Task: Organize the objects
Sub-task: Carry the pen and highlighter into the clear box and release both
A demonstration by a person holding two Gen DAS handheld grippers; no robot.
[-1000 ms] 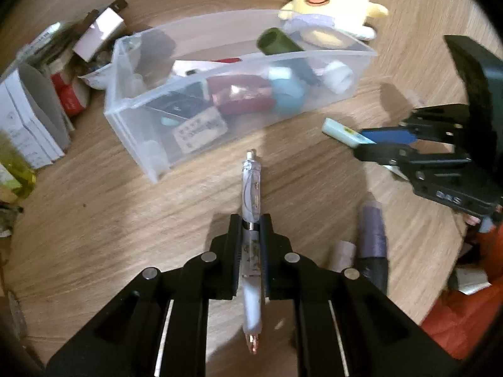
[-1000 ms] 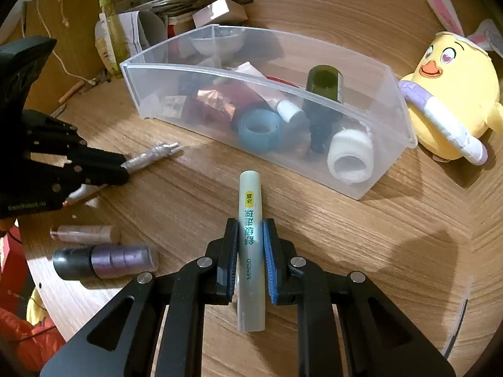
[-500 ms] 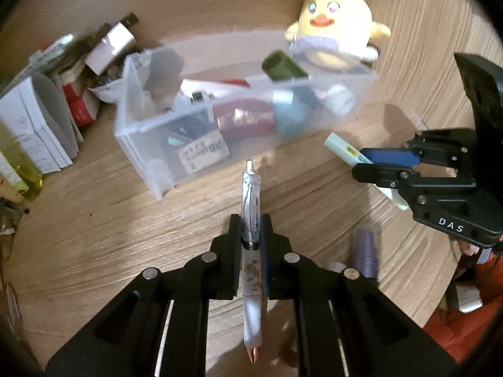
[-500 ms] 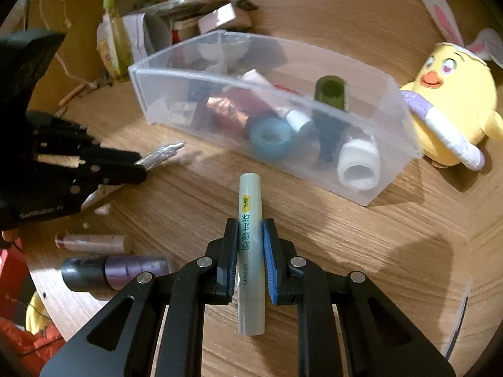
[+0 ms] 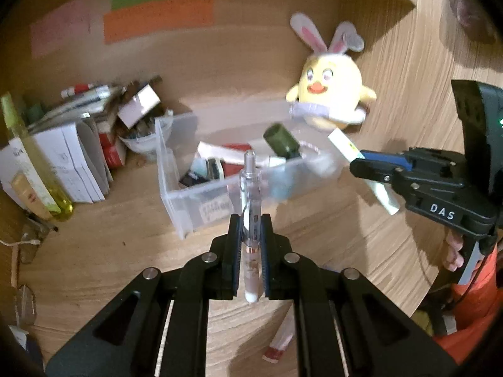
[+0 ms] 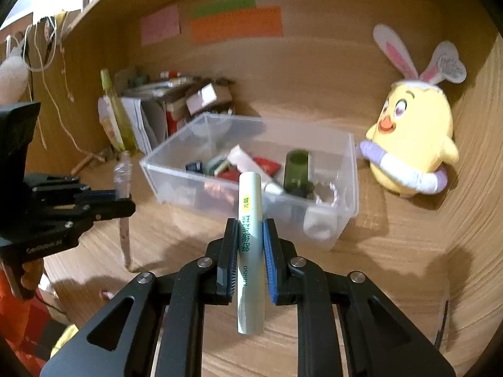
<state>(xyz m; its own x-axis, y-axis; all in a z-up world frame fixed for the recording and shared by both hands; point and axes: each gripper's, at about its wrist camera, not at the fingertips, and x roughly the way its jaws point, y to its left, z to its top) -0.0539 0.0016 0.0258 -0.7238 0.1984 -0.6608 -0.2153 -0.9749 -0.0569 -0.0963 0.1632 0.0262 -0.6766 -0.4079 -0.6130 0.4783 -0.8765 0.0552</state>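
Observation:
My left gripper (image 5: 251,220) is shut on a clear pen (image 5: 250,188), held above the desk just in front of the clear plastic bin (image 5: 176,201). My right gripper (image 6: 250,223) is shut on a pale green tube (image 6: 250,220), also raised in front of the bin (image 6: 345,213). The bin holds several small items, among them a dark green bottle (image 6: 296,168). Each gripper shows in the other's view: the right one (image 5: 361,163) with the tube (image 5: 342,143), the left one (image 6: 125,202) with the pen (image 6: 122,172).
A yellow plush chick with rabbit ears (image 5: 330,94) sits behind the bin's right end. Boxes, papers and a yellow bottle (image 5: 37,163) crowd the back left. Another tube (image 5: 283,339) lies on the desk under my left gripper. Wooden walls close in behind.
Both grippers have lifted and tilted up with their items, so the back wall and sticky notes came into view. The bin now looks lower and closer ahead.

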